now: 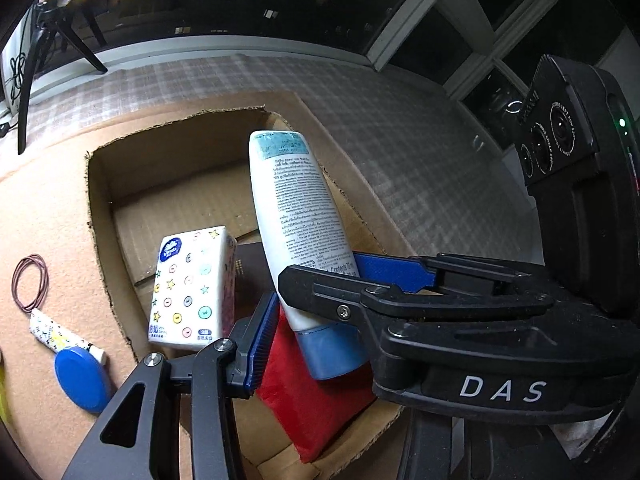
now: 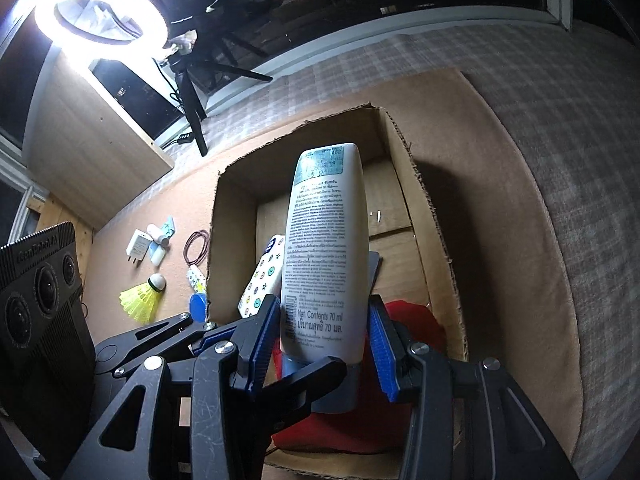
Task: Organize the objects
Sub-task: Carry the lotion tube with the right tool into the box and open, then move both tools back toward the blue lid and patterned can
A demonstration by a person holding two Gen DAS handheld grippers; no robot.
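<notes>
A white lotion tube with a blue cap (image 1: 296,216) (image 2: 326,256) is held cap-down over the open cardboard box (image 1: 100,208) (image 2: 436,232). My right gripper (image 2: 324,332) is shut on the tube's lower part, its blue pads (image 2: 380,344) against both sides. It shows in the left wrist view as the black DAS gripper (image 1: 352,280). My left gripper (image 1: 320,320) stands around the tube near the cap; only its left blue pad (image 1: 262,344) shows, close to the tube. Inside the box lie a tissue pack (image 1: 192,288) (image 2: 262,276), a red pouch (image 1: 316,396) and a dark booklet (image 1: 252,268).
On the tan mat left of the box lie a brown hair band (image 1: 30,282) (image 2: 198,246), a small patterned tube (image 1: 64,334), a blue round lid (image 1: 82,380), a yellow shuttlecock (image 2: 142,296), a white charger (image 2: 138,246) and small bottles (image 2: 158,240). A ring light (image 2: 100,12) on a tripod stands behind.
</notes>
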